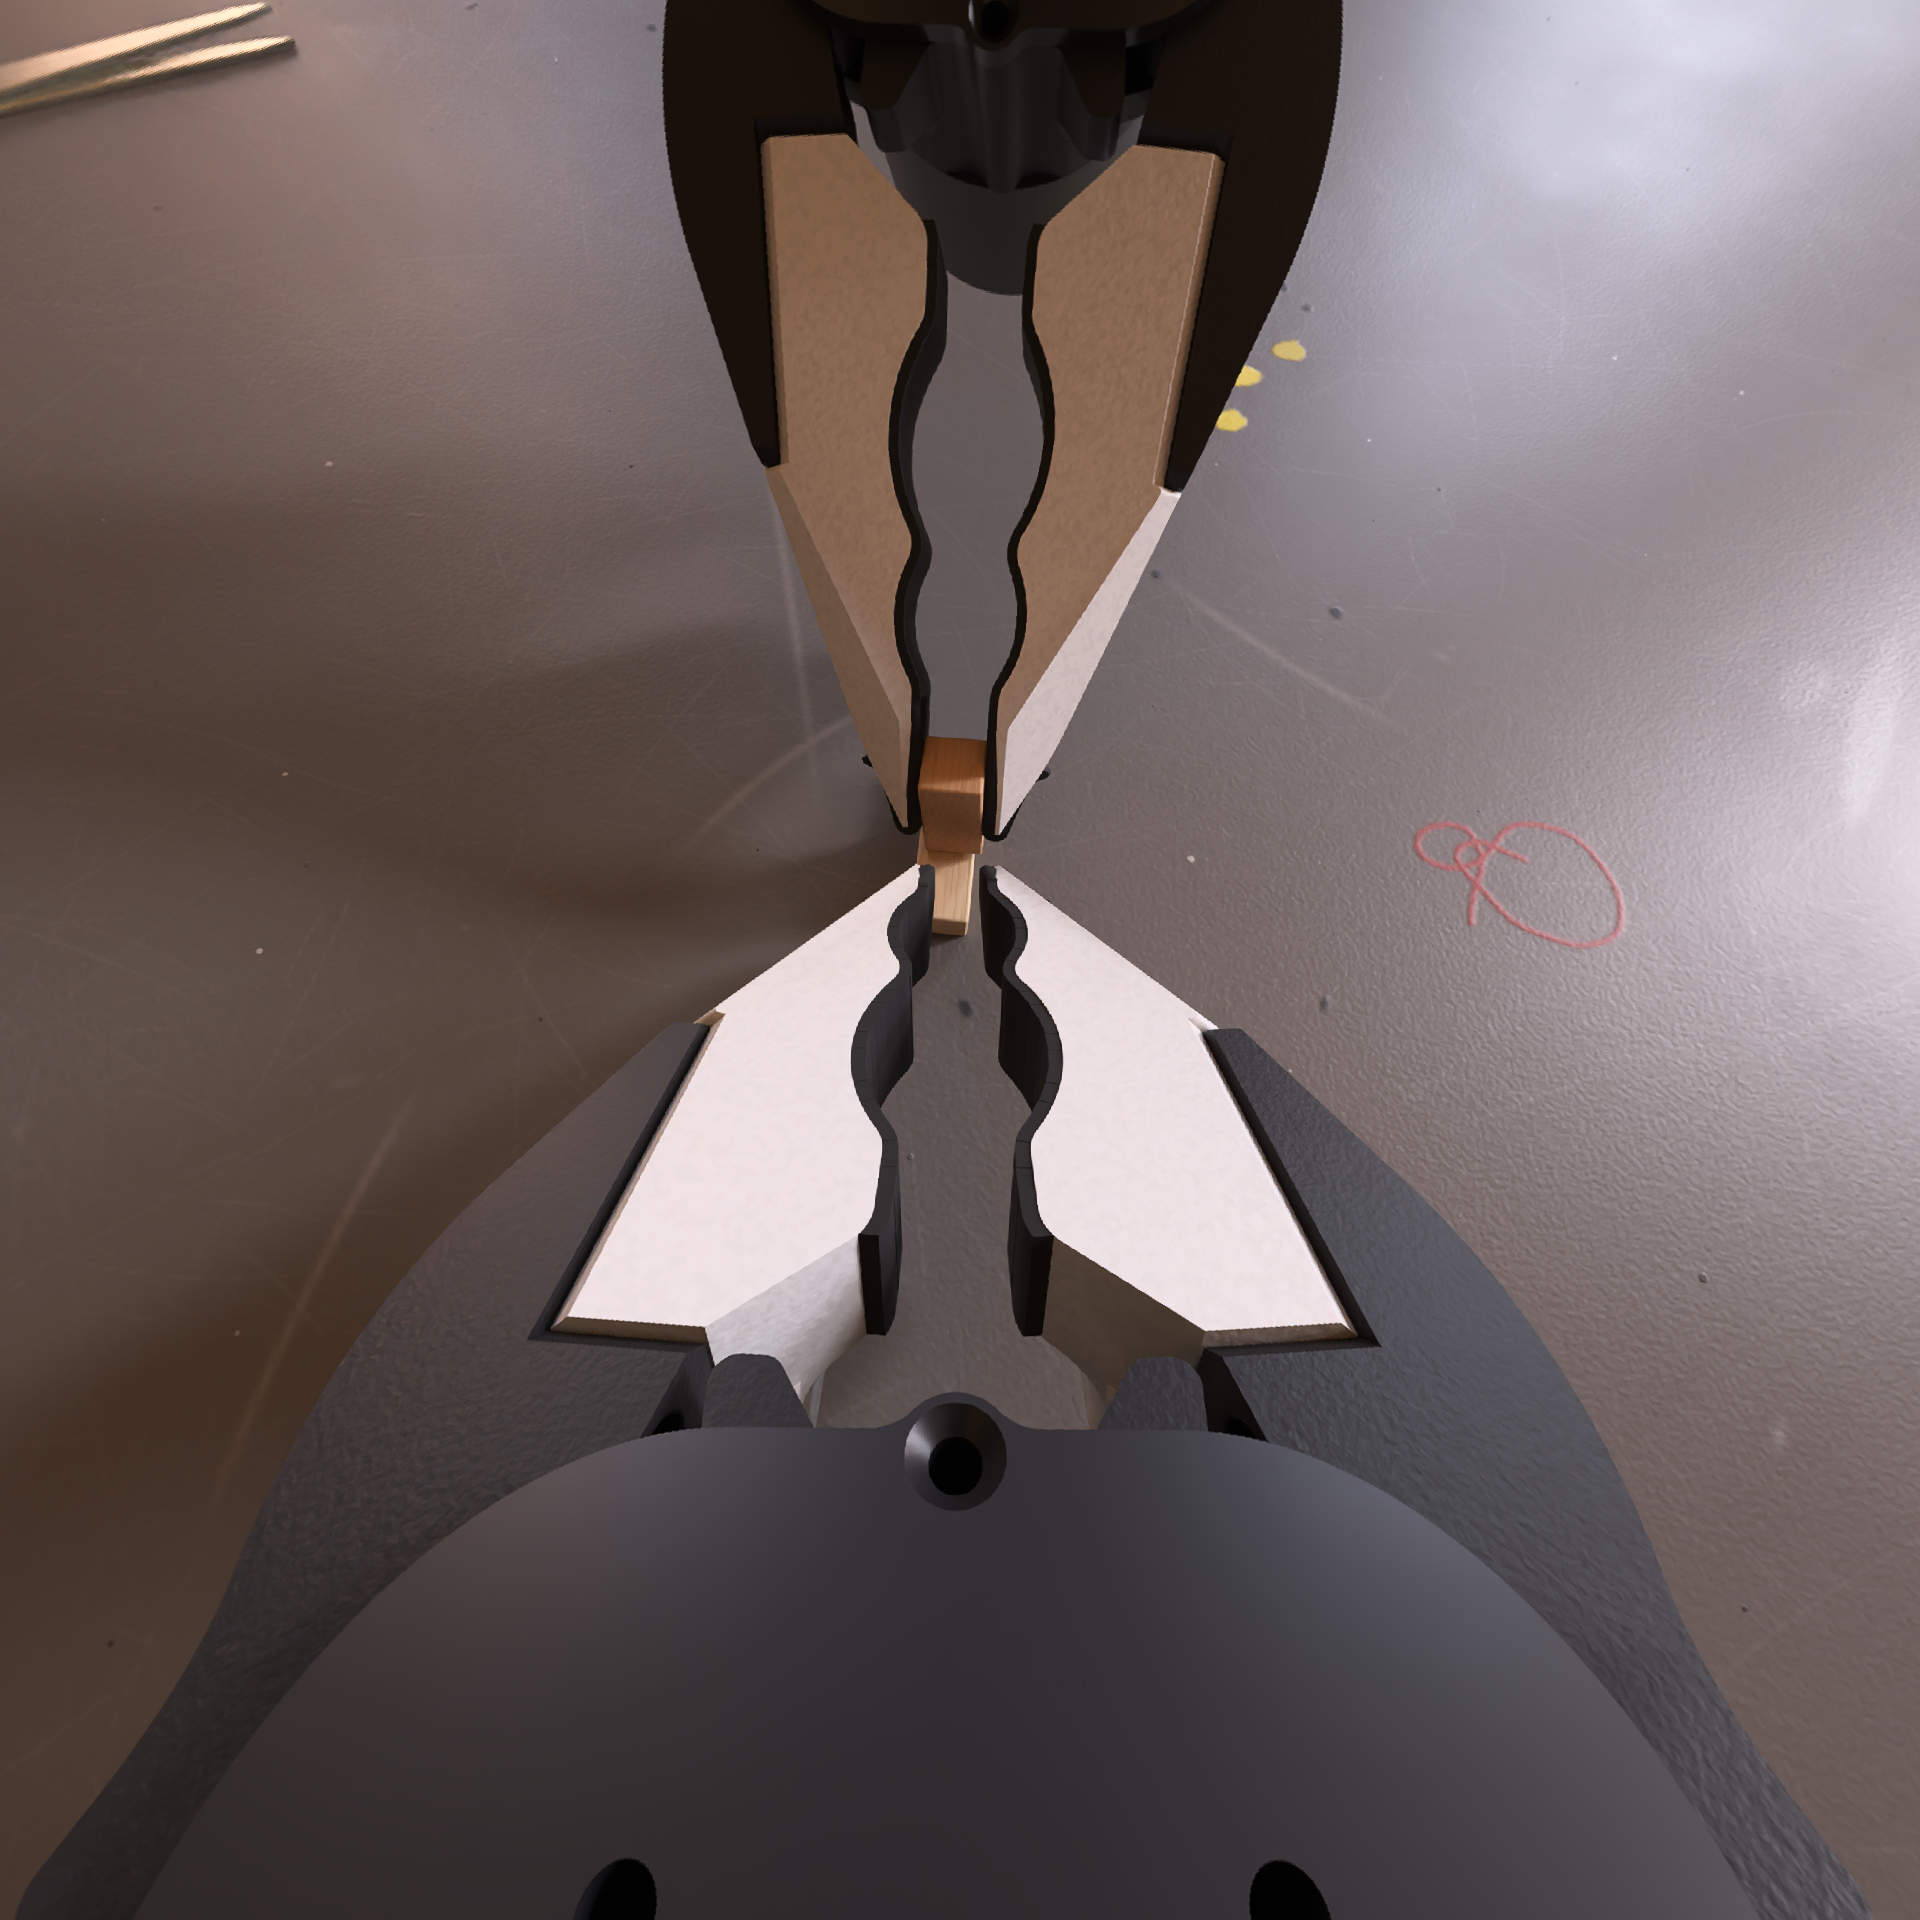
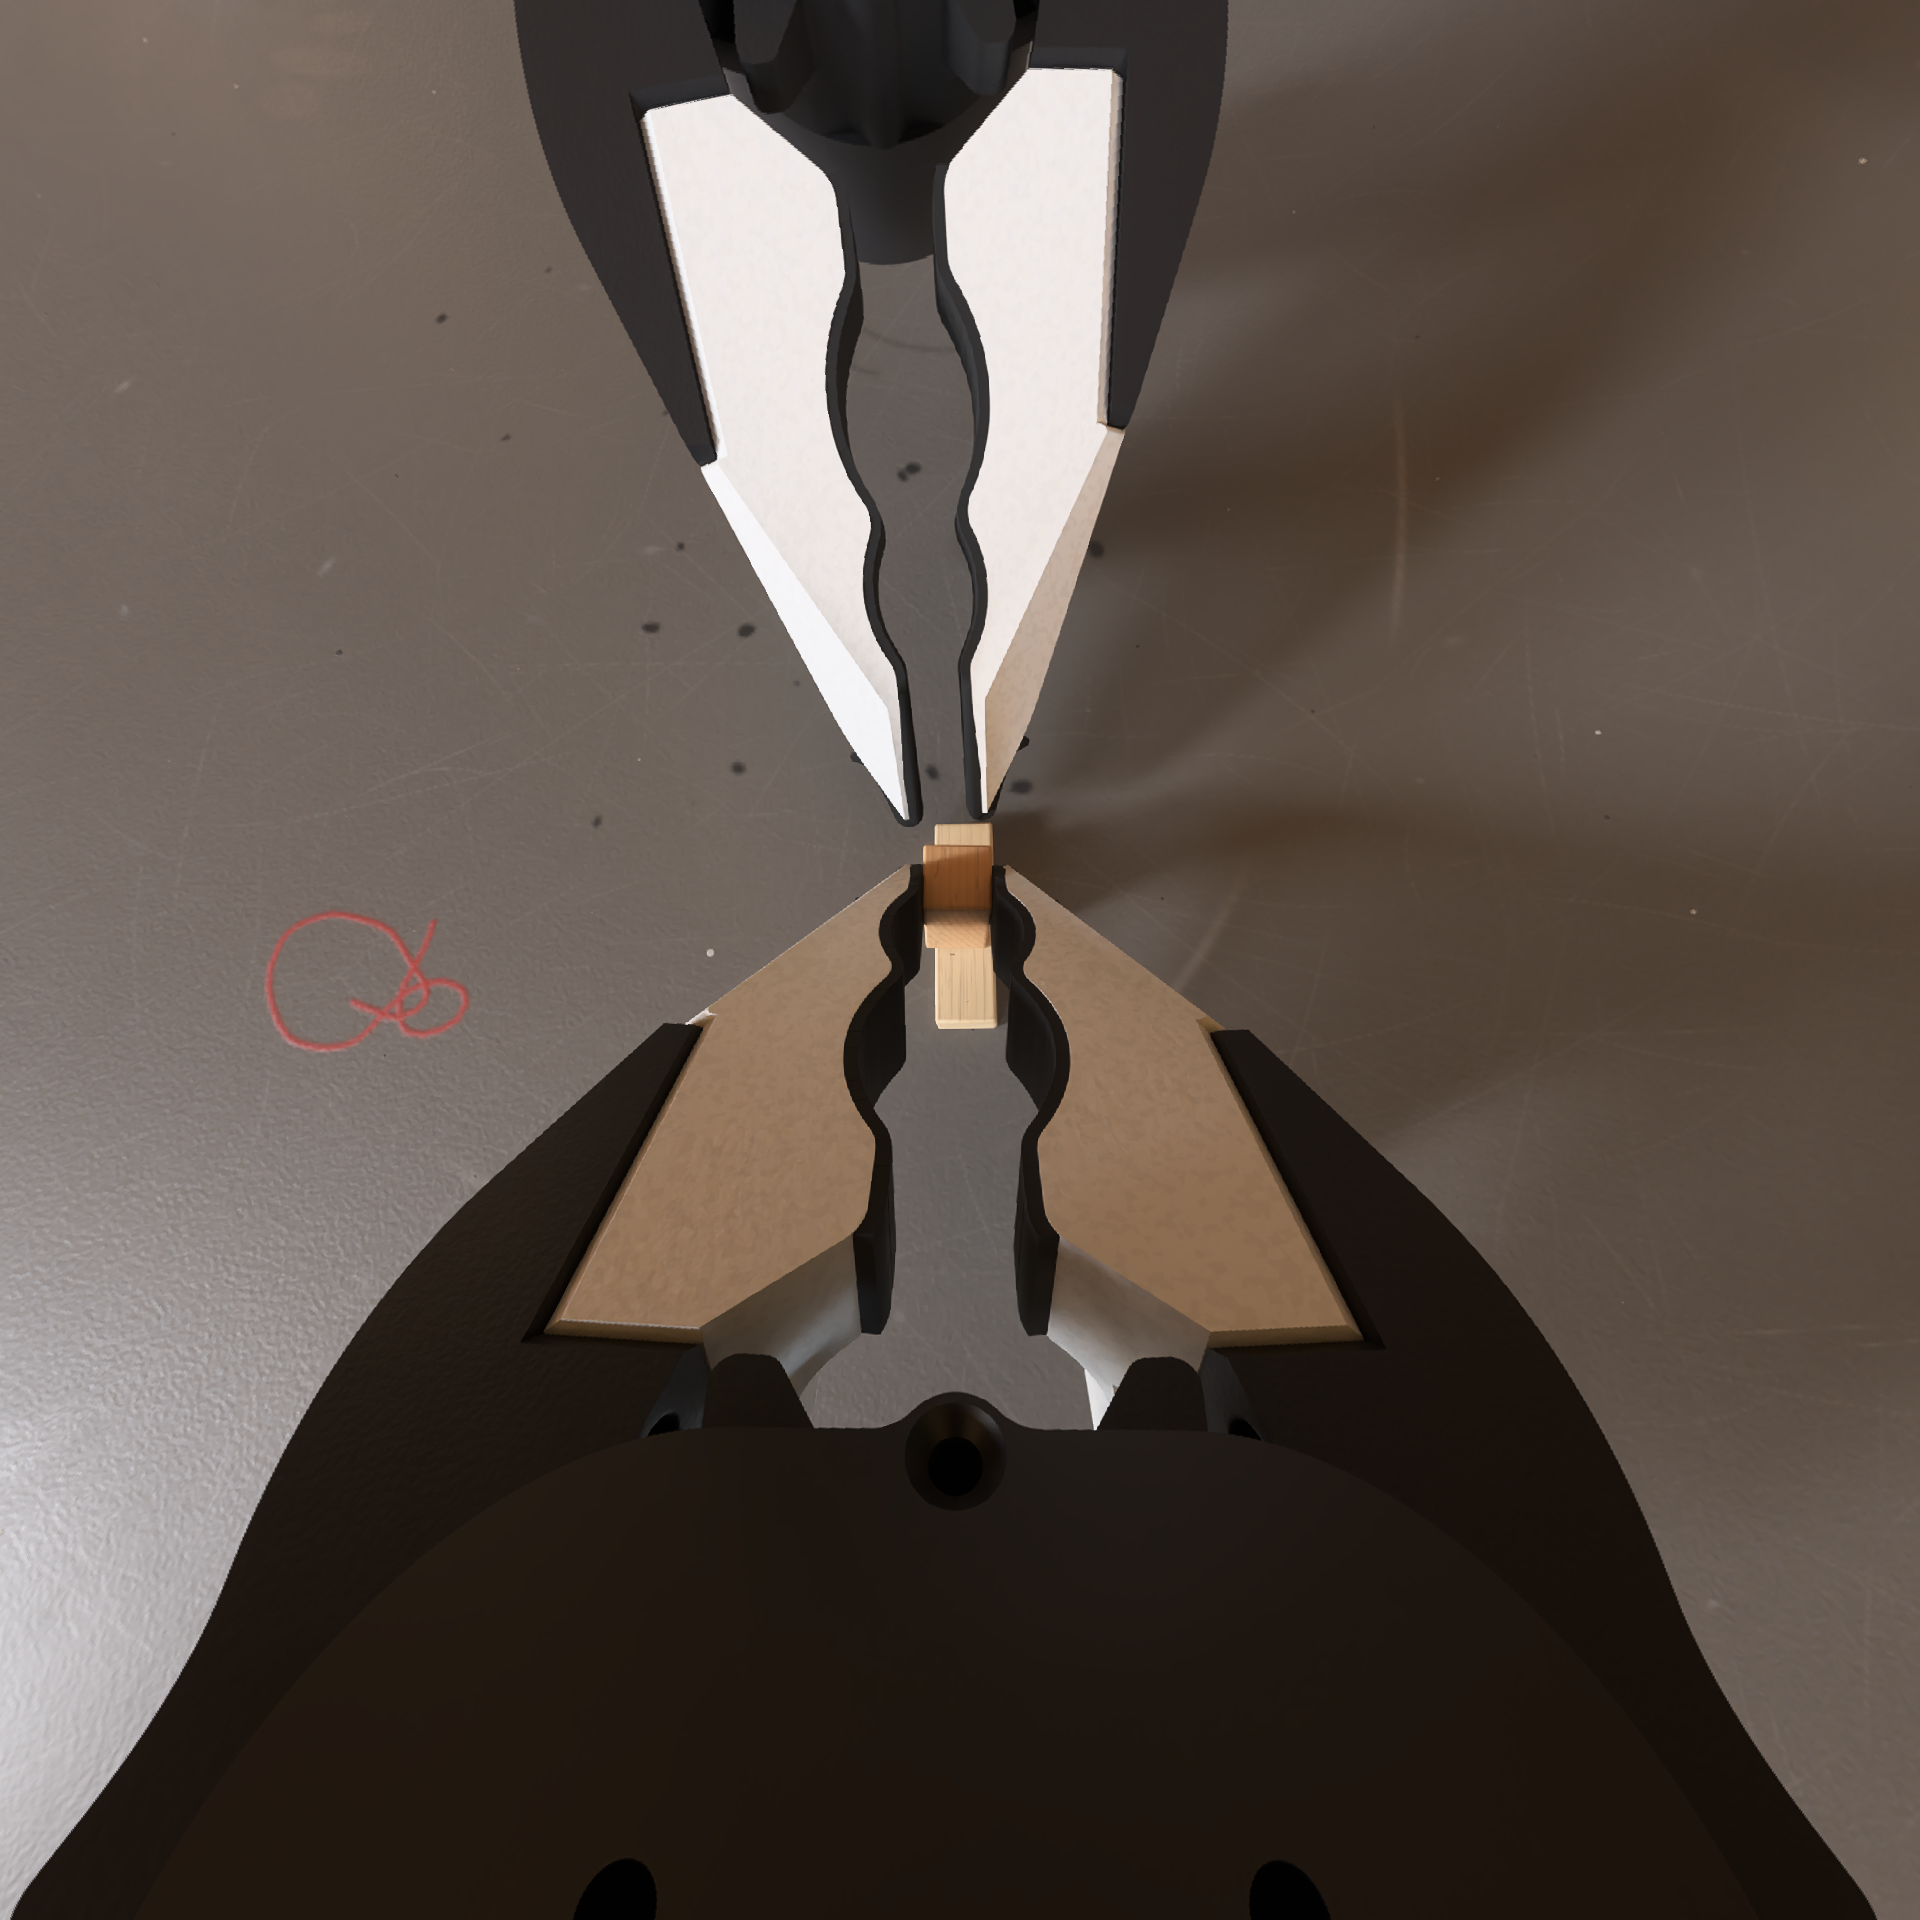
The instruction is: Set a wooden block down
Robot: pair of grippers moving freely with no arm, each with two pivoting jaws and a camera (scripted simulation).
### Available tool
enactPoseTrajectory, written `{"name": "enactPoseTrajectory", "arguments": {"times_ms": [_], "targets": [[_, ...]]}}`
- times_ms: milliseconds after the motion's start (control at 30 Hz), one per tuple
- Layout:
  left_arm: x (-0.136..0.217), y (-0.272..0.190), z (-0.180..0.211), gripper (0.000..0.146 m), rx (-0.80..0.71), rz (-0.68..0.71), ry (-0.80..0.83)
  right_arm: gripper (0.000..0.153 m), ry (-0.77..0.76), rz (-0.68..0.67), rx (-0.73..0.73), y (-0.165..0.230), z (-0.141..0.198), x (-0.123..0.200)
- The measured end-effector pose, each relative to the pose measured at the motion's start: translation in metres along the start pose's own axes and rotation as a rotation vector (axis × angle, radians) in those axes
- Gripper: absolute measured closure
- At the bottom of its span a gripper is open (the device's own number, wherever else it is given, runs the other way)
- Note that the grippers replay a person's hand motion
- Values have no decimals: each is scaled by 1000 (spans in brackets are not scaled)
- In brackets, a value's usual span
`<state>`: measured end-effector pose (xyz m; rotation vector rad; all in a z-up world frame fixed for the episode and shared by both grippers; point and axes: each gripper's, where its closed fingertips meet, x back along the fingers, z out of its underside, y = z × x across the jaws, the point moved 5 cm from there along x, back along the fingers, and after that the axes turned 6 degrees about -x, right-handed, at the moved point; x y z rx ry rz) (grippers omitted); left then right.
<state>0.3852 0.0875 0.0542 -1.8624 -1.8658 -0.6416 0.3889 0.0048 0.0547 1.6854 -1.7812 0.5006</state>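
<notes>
My right gripper (image 2: 958,875), with tan pads, is shut on a small brown wooden block (image 2: 956,883). It holds that block on or just above a paler wooden block (image 2: 966,992) lying flat on the grey table (image 2: 416,520); I cannot tell whether the two touch. In the left wrist view the right gripper (image 1: 953,829) comes in from the top with the brown block (image 1: 951,792) in its tips. My left gripper (image 1: 954,875), with white pads, faces it tip to tip, jaws slightly apart around the pale block's end (image 1: 952,902), with a gap showing on one side.
A red scribble (image 1: 1517,883) is drawn on the table beside the grippers and also shows in the right wrist view (image 2: 364,982). Yellow spots (image 1: 1262,379) lie farther off. Two thin brass-coloured rods (image 1: 135,57) lie at the far left corner.
</notes>
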Motion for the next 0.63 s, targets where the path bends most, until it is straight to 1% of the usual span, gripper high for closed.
{"name": "enactPoseTrajectory", "arguments": {"times_ms": [133,200,267,400,533,633], "targets": [[0,0,0,138,19,8,-7,141,-5,-4,-9,0,0,0],[0,0,0,138,-4,1,-11,141,-27,-15,-14,-1,1,0],[0,-1,1,138,-43,-11,-13,141,-73,-25,13,-1,3,0],[0,-2,1,138,-77,-31,-12,141,-83,-28,43,-2,1,-1],[1,-2,1,138,-67,-22,-20,141,-105,-55,0,-4,1,-1],[2,-1,2,138,-59,-8,-24,141,-124,-55,-1,-3,0,-3]]}}
